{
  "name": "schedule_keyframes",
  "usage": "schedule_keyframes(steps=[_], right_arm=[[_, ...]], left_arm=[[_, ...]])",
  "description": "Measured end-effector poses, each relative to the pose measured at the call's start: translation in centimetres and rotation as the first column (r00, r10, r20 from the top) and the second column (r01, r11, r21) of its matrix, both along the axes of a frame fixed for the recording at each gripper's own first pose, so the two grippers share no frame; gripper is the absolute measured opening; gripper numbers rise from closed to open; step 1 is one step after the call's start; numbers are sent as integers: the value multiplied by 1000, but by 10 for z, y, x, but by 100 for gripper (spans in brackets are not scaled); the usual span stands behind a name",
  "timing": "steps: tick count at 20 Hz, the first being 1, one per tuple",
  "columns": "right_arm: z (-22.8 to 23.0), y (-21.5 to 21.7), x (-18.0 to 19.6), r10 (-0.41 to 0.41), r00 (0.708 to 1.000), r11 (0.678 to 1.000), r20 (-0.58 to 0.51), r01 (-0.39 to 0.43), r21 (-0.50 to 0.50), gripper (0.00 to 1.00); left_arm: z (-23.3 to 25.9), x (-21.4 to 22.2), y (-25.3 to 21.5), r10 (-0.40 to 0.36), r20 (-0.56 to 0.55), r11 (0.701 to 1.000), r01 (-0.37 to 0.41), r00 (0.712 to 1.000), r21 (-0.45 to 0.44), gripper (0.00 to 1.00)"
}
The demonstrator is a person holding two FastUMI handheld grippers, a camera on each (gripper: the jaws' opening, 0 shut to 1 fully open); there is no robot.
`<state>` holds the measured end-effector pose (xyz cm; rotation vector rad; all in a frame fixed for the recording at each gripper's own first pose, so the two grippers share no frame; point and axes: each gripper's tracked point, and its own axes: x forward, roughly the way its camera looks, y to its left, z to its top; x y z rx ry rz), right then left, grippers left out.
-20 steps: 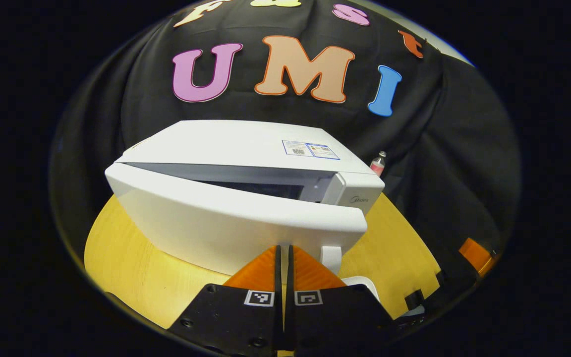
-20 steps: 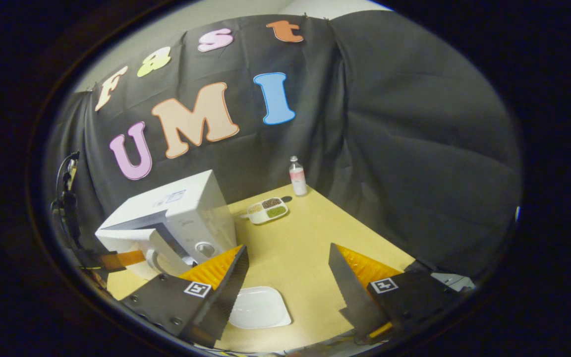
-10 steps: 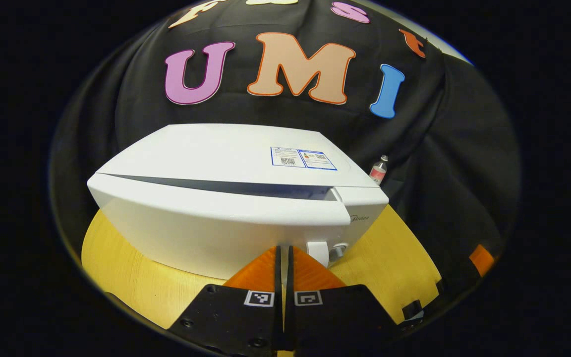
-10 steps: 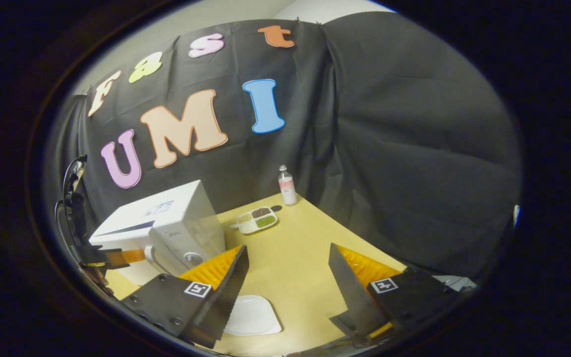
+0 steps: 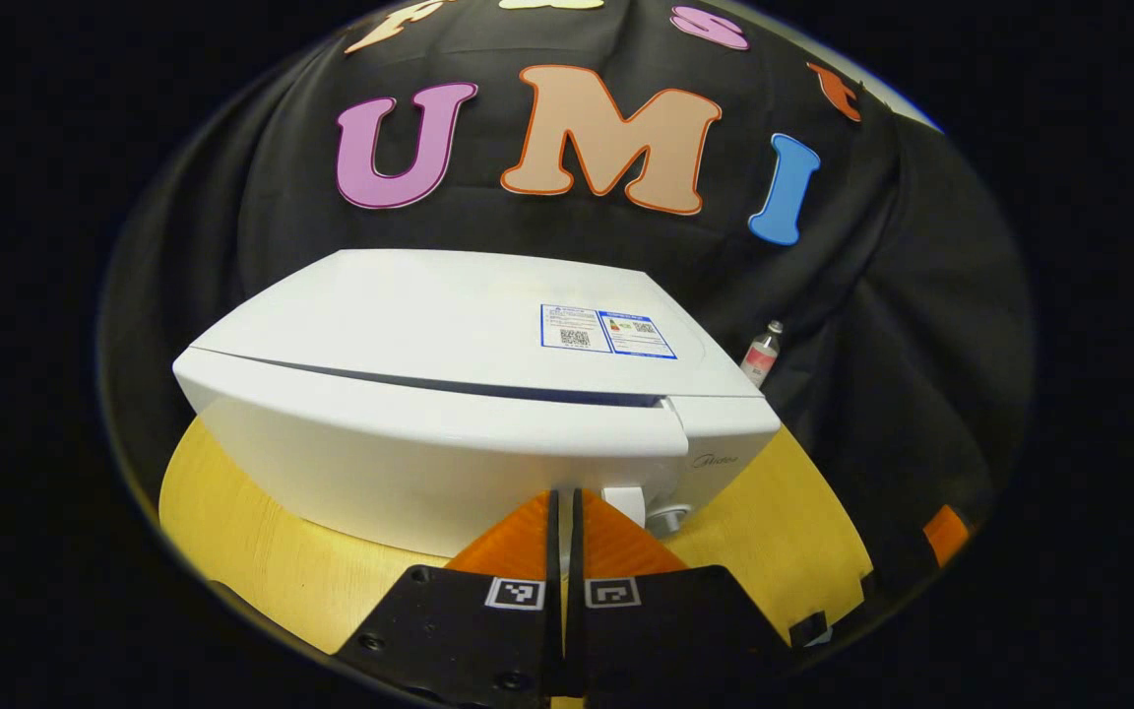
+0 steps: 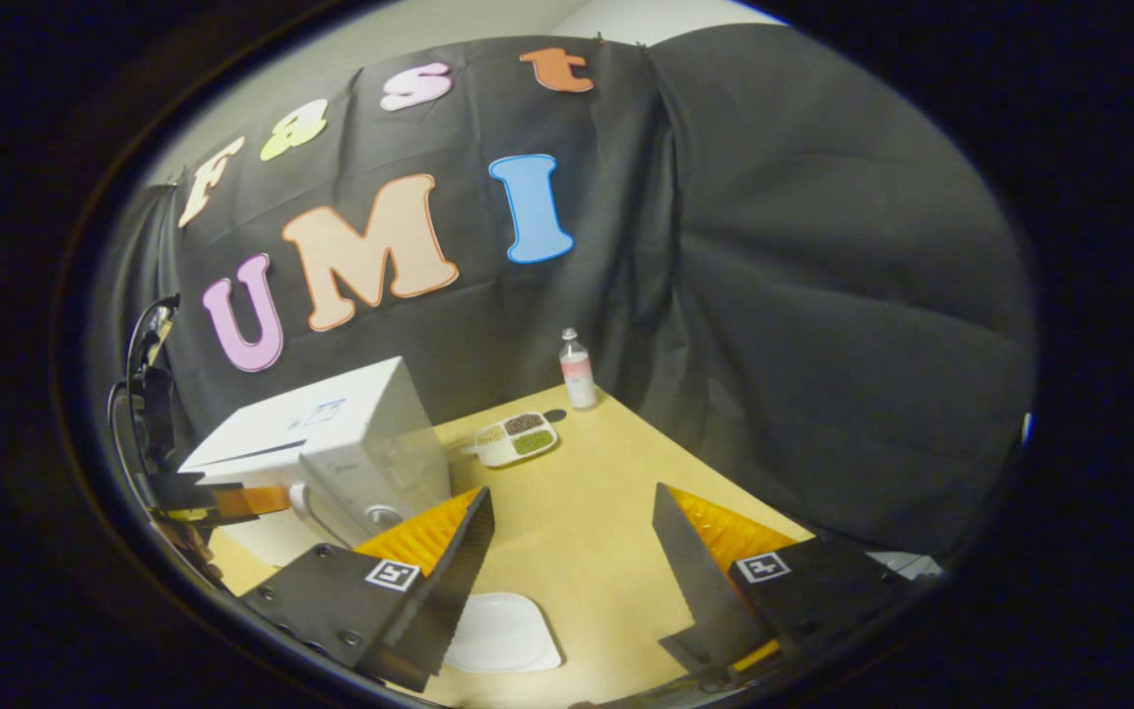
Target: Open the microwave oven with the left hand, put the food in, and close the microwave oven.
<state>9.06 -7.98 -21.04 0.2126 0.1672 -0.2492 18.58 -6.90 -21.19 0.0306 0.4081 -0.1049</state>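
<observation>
Now the white microwave oven's door (image 5: 429, 463) sits nearly flush, its gap narrower than a second ago. The left gripper (image 5: 563, 512), jaws pressed together, touches it. The right gripper (image 6: 572, 551) hangs wide open above the yellow wooden table (image 6: 587, 502).

Two cameras, one close to the microwave and one far back

The left gripper view sits low and very near the front of the microwave (image 5: 449, 394), looking straight at its door over its own closed fingers (image 5: 528, 537), with the black wall behind. The right gripper view looks from higher up and farther away, down across the desk (image 6: 577, 512), between its own wide-apart fingers (image 6: 449, 551), toward the booth corner. Both views share the microwave (image 6: 331, 443), the yellow desk (image 5: 252, 561) and the small bottle (image 5: 762, 353) by the wall (image 6: 577, 369).
</observation>
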Motion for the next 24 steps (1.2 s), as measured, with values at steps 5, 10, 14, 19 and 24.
schedule_keyframes(steps=[5, 10, 14, 19, 24], right_arm=[[2, 2, 3, 12, 1000, 1000, 3, -12, -4, 100], [2, 7, 3, 28, 1000, 999, 2, -28, -20, 100], [0, 8, 4, 32, 999, 999, -6, -33, -13, 100], [0, 9, 4, 36, 999, 999, -5, -36, -19, 100], [1, 12, 2, 51, 999, 998, -9, -51, -32, 100]], left_arm=[[0, 2, 1, -3, 0, 1000, 3, 1000, -2, 1], [-3, 4, 0, -9, -11, 1000, 9, 1000, -13, 1], [0, 10, 3, 7, 0, 1000, -7, 1000, -20, 1], [-2, 9, 0, 6, -22, 997, -7, 1000, -72, 0], [-3, 10, -1, -1, -23, 998, 0, 1000, -70, 1]])
